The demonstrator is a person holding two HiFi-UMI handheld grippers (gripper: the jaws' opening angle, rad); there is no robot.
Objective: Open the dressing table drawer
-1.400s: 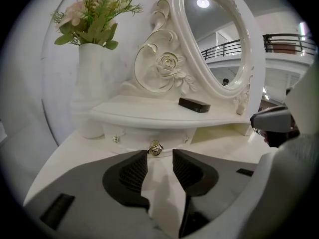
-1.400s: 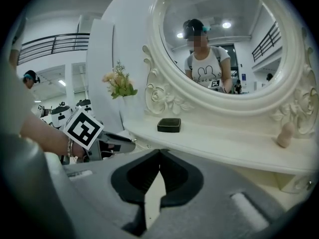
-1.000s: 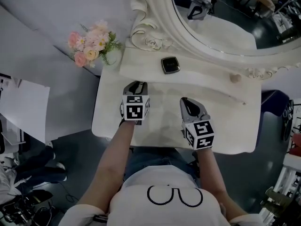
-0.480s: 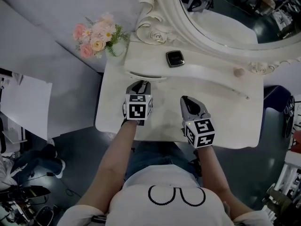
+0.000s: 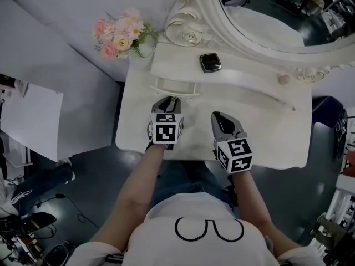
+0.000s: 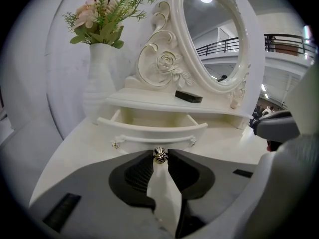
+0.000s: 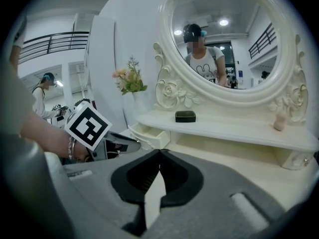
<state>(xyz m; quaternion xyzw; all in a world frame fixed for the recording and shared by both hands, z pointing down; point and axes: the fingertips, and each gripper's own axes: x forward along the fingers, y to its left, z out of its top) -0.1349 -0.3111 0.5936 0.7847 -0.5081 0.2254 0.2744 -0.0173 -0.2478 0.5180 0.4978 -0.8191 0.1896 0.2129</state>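
The white dressing table (image 5: 266,132) has a small drawer (image 5: 173,87) under its left shelf, and the drawer stands partly pulled out. In the left gripper view the drawer front (image 6: 152,133) is curved, with a small metal knob (image 6: 159,156) at its middle. My left gripper (image 6: 159,154) is shut on that knob, its tips pinching it. In the head view the left gripper (image 5: 170,101) sits just in front of the drawer. My right gripper (image 5: 219,117) hovers over the tabletop to the right, shut with nothing in it, and its own view shows the tips (image 7: 159,152) touching.
A white vase of pink flowers (image 5: 123,35) stands at the table's back left. A black box (image 5: 211,62) lies on the shelf below the oval mirror (image 5: 266,15). A small pale ornament (image 5: 284,79) sits at the shelf's right end.
The drawer has slid out from under the shelf as my left gripper drew back toward the person with the knob. The right gripper moved back with it.
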